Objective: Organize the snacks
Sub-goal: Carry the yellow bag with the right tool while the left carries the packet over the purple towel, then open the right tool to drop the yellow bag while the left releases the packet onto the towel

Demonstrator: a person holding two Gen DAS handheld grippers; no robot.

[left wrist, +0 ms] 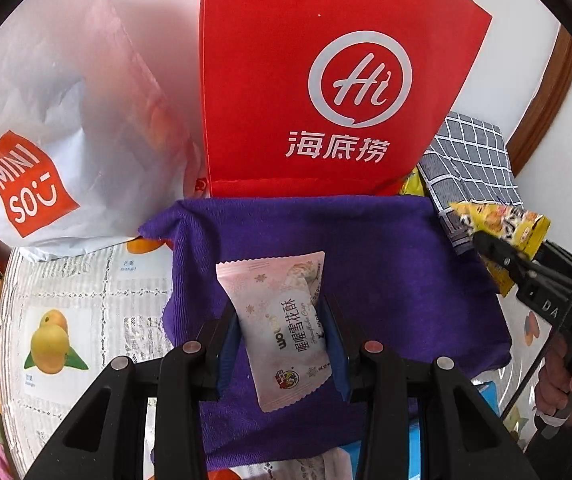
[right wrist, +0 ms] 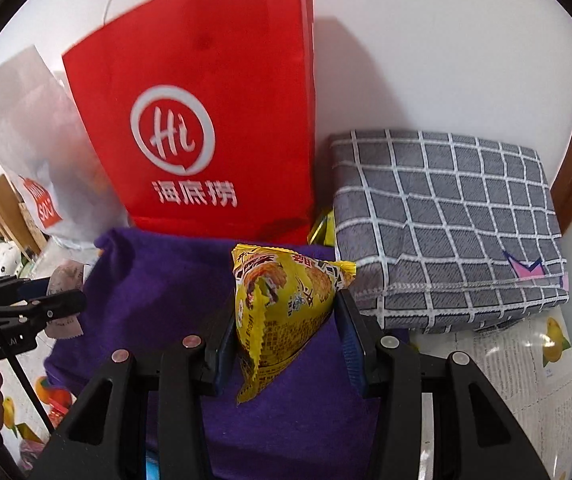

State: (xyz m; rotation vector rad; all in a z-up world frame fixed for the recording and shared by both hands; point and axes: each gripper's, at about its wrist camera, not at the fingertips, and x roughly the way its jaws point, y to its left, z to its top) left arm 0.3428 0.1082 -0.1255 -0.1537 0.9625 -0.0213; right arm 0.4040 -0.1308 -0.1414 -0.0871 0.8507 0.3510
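left tool [left wrist: 282, 316] pinching pink snack [left wrist: 282, 328], right tool [right wrist: 286, 320] pinching yellow snack [right wrist: 282, 304], possibly noodles, "hi" bag [left wrist: 325, 80], "miniso" bag [left wrist: 46, 120]

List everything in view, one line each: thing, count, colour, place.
pink snack packet: 1, pale pink, held above the purple towel
yellow snack packet: 1, yellow, held above the purple towel
purple towel: 1, purple, on the table in front of the red bag
red bag: 1, red, upright by the wall
white bag: 1, white with red logo, left of the red bag
checked cloth: 1, grey and white, folded, right of the red bag
tablecloth: 1, white with fruit prints, on the table
left gripper: 1, black, shut on pink packet
right gripper: 1, black, shut on yellow packet
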